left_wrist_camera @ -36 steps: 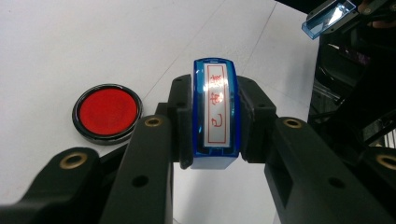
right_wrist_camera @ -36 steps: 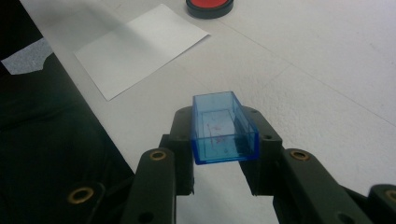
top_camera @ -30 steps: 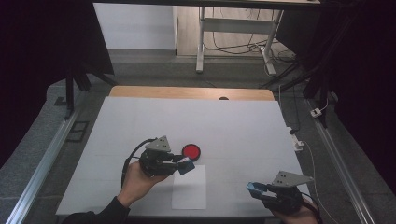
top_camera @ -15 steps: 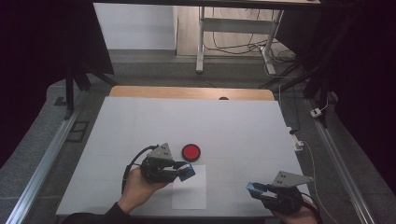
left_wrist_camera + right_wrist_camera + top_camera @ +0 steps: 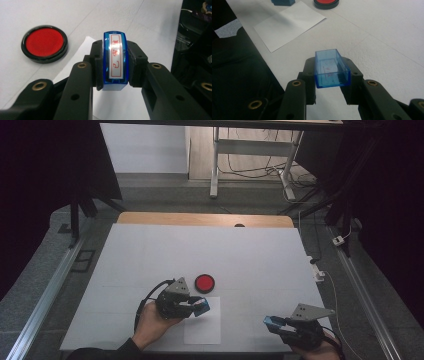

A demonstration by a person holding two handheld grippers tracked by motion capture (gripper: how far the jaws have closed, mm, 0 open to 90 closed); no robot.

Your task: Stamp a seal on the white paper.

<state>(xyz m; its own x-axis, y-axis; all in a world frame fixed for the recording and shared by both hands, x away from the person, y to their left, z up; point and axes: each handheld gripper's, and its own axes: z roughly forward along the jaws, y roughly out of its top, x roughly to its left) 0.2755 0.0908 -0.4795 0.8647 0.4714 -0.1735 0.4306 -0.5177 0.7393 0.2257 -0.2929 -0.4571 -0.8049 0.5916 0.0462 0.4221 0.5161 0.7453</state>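
Note:
My left gripper (image 5: pixel 200 307) is shut on a blue stamp (image 5: pixel 115 58) whose white label with red characters faces the camera; its jaws press on both of its sides. It hovers over the top edge of a white sheet of paper (image 5: pixel 202 329). A round red ink pad (image 5: pixel 204 283) in a black case lies just beyond it on the table, also in the left gripper view (image 5: pixel 44 43). Near the table's front right, my right gripper (image 5: pixel 274 323) is shut on a clear blue cap (image 5: pixel 331 68), open side up.
The white table top (image 5: pixel 150 255) ends in a wooden strip at the far side. A small white plug with a cable (image 5: pixel 318 271) hangs at the right edge. Metal rails run along both sides. A desk frame and cables stand behind.
My left gripper has come down and toward the near edge with the stamp, from beside the ink pad to over the paper's top edge. The right gripper has kept still.

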